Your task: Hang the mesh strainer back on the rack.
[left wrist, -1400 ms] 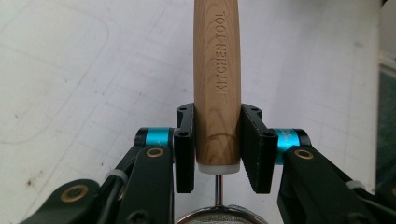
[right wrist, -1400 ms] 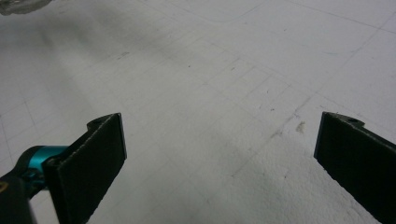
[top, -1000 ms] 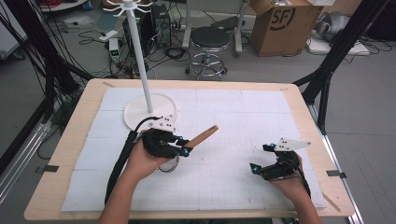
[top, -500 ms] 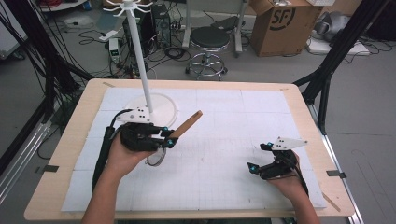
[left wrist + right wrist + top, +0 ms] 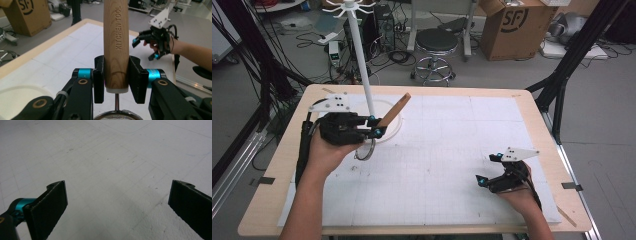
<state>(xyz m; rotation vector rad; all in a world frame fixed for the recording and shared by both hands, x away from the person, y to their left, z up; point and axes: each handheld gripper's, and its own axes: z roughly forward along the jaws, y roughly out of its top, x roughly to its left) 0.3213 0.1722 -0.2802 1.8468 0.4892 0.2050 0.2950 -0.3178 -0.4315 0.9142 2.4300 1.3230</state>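
- the left gripper is clamped on the wooden handle of a sieve; in the left gripper view both pads press the handle's lower end, just above the white collar where the metal stem begins.
- gripping that low, near the stem, likely keeps the mesh ring from swinging much; the ring hangs below the jaws, clear of the table, while the handle points up and away toward the far right.
- the sieve is in the air above the near edge of the stand's round base, just beside the white pole.
- the pole ends in a ring of hooks, so the sieve is probably being raised toward it for hanging; the handle's top end is the part that would have to meet a hook, which may be why it is left free.
- the right gripper rests low over the mat at the near right, well apart from the sieve; in the right gripper view its jaws stand wide with only bare mat between them.
- it seems parked there to stay out of the left hand's way.
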